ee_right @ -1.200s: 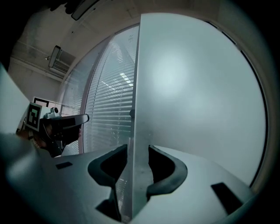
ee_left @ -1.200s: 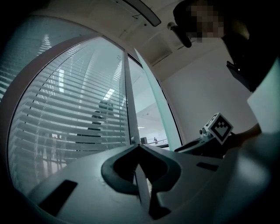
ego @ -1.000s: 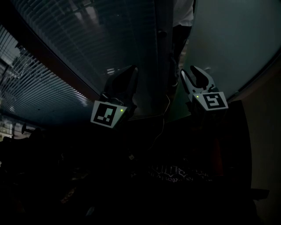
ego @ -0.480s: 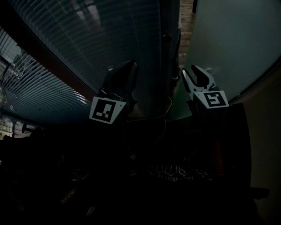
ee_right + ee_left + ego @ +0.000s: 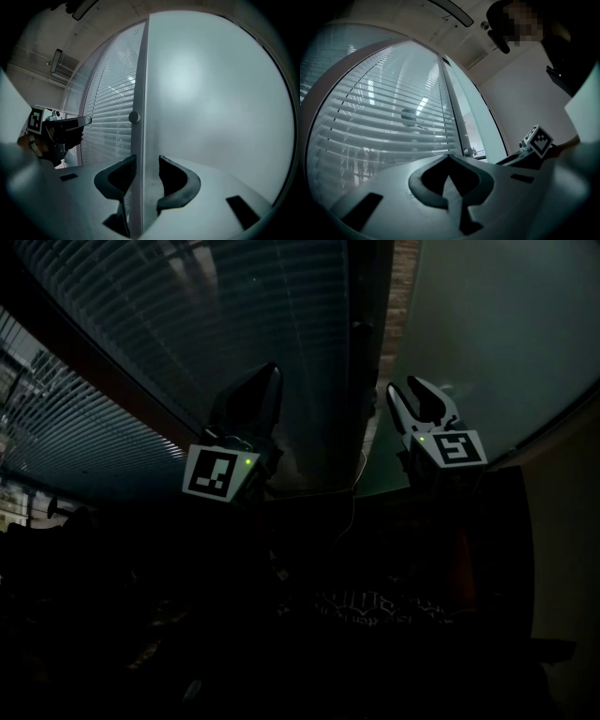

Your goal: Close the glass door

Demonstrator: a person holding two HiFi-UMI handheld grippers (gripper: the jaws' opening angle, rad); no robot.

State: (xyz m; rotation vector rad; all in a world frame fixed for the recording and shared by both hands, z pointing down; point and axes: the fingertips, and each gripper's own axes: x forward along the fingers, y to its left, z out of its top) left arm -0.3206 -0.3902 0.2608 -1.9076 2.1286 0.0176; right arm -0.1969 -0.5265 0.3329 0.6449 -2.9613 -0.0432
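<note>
Frosted glass door [image 5: 497, 324] at right, not fully shut; narrow gap remains beside slatted-blind glass panel [image 5: 234, 315].

Right gripper [image 5: 412, 395]: jaws spread, door's leading edge between them, no clamp evident.

Left gripper [image 5: 265, 381]: jaws pressed together, empty, facing blinds.

Risk: loose straddle lets edge slip free, or closing gap traps a jaw.

Versus one second earlier: gap narrower, left gripper higher.

Dim floor [image 5: 375, 474] shows only as a greenish wedge just below and left of the right claw [image 5: 414, 395], between it and the left claw [image 5: 265, 381]. A thin pale cable [image 5: 352, 491] crosses the wedge; whether it rests there is unclear. Below both claws, all is darkness.
</note>
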